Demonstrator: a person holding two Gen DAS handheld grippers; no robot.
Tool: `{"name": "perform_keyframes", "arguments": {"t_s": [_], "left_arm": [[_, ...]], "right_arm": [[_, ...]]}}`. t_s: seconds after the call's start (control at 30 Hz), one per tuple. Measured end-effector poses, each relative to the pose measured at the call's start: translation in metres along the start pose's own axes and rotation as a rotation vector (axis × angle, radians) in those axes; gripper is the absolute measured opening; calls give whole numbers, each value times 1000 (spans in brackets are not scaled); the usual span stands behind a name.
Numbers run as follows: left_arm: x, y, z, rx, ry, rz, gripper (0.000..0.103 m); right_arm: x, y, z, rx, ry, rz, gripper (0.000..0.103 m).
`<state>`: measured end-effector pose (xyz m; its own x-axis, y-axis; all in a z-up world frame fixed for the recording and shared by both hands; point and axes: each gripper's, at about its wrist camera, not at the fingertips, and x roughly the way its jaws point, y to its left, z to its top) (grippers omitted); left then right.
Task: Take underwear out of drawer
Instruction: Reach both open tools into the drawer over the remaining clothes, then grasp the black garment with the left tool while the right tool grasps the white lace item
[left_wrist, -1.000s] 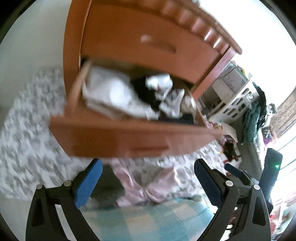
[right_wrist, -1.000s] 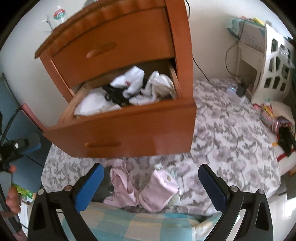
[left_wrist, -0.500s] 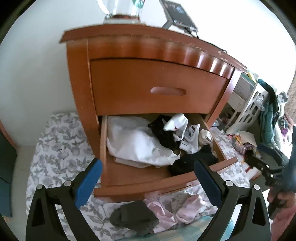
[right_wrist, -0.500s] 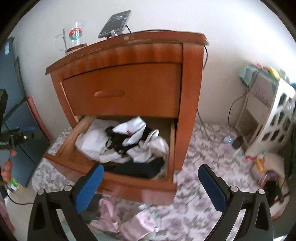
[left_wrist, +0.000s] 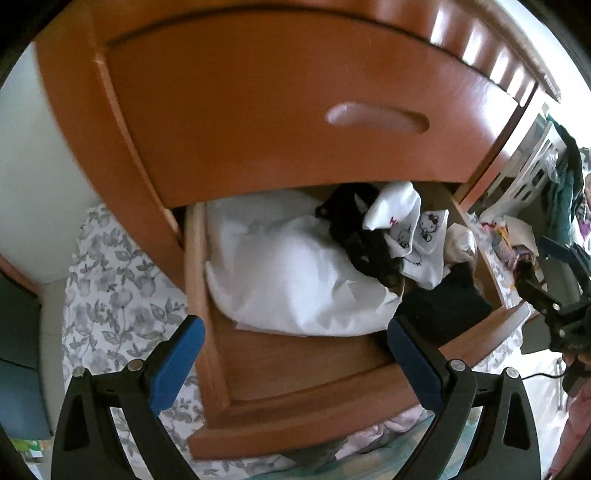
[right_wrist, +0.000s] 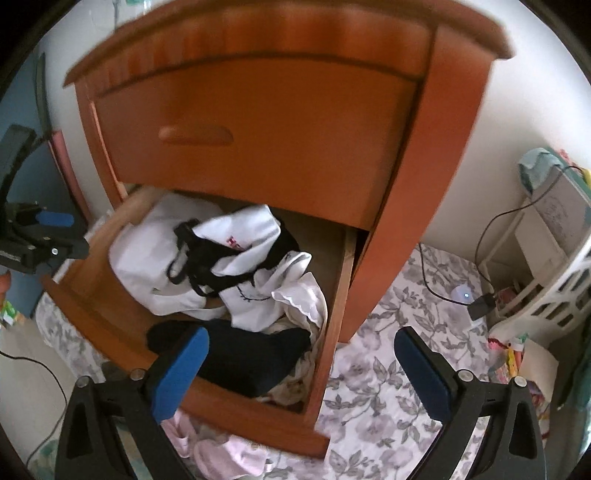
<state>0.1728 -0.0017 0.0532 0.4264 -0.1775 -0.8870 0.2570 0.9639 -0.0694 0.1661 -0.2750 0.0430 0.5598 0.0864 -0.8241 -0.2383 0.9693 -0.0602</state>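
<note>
The lower drawer (left_wrist: 295, 373) (right_wrist: 107, 317) of a wooden nightstand is pulled out and holds mixed underwear. A big white garment (left_wrist: 291, 273) (right_wrist: 147, 258) fills its left side, with a black lacy piece (left_wrist: 358, 236) (right_wrist: 199, 262) and white printed pieces (left_wrist: 417, 240) (right_wrist: 258, 291) on top. A dark folded garment (right_wrist: 240, 354) (left_wrist: 439, 306) lies at the front. My left gripper (left_wrist: 295, 365) hovers open over the drawer's front left. My right gripper (right_wrist: 301, 369) is open above the drawer's front right corner. Neither holds anything.
The closed upper drawer (left_wrist: 295, 110) (right_wrist: 251, 144) overhangs the back of the open one. Pink garments (right_wrist: 221, 450) lie on the floral cloth (right_wrist: 388, 369) below the drawer front. A white shelf unit (right_wrist: 554, 258) and a cable (right_wrist: 436, 280) are to the right.
Both grippers have moved in closer and lower toward the open drawer, so the clothes now fill more of each view. Both stay open and empty.
</note>
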Motion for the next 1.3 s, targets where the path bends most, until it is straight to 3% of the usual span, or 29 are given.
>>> {"name": "perform_keyframes", "arguments": {"t_s": [0.23,0.57,0.73,1.07,1.13,1.23,1.3], "left_arm": [[26,-16,24,34,10,-42,99],[69,-47,46,90,56,-87,96],[90,-61,52,101,95,-109,91],[120,-74,61,75,161,-162,55],[124,-74,62,64,167,-170,51],[126,-75,63,58,167,-178,35],[128,-76,64,57,168,-184,24]], "right_arm": [[45,2,17,-80,77,19,83],[72,-3,24,-150,134,33,60],[78,-7,24,-162,145,50,56],[86,1,26,-203,158,68,43],[89,1,26,-198,167,67,37],[90,-1,24,-187,164,69,30],[89,-1,24,-178,157,65,19]]}}
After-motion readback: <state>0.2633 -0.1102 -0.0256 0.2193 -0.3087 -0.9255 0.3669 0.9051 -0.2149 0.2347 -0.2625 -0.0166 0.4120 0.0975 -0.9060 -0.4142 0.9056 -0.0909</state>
